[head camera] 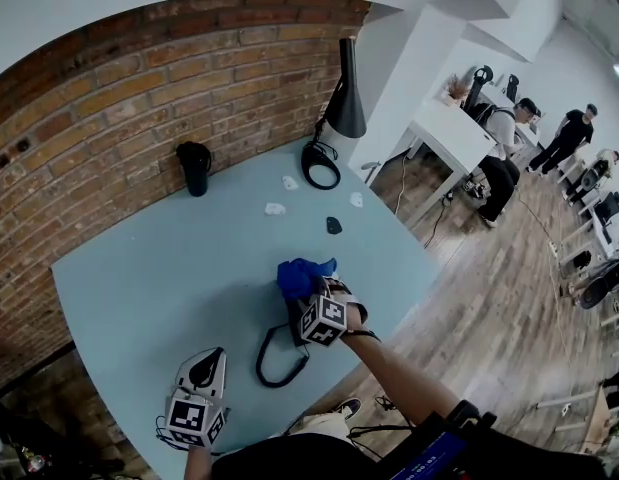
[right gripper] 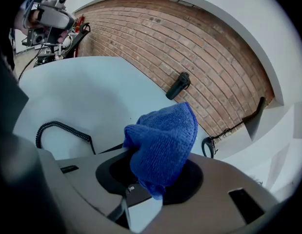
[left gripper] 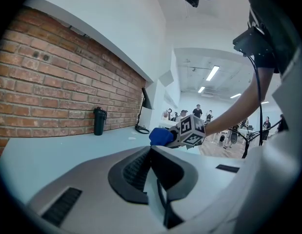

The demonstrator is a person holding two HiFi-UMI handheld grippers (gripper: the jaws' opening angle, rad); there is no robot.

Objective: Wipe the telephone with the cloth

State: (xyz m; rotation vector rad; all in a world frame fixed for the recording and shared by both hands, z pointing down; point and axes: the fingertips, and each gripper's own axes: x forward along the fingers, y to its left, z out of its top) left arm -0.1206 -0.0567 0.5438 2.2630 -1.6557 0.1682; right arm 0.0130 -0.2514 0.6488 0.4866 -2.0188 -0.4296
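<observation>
The right hand-held gripper [head camera: 318,292] pinches the blue cloth [head camera: 301,274] just above the black telephone [head camera: 293,320] on the counter [head camera: 159,278]. The left hand-held gripper [head camera: 209,360], pressed together and empty, is apart near the counter's edge.

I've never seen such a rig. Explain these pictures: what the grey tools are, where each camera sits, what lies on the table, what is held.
No robot: a person holds a two-jaw gripper in each hand. One picture comes from a camera on the person's head, looking down; the other two from cameras riding on the grippers, looking along their jaws. On the pale blue table are a black telephone, mostly hidden under the right gripper, its coiled cord, a black bottle, a desk lamp and small white scraps. The right gripper clamps a blue cloth by the telephone. The left gripper is shut and empty.
</observation>
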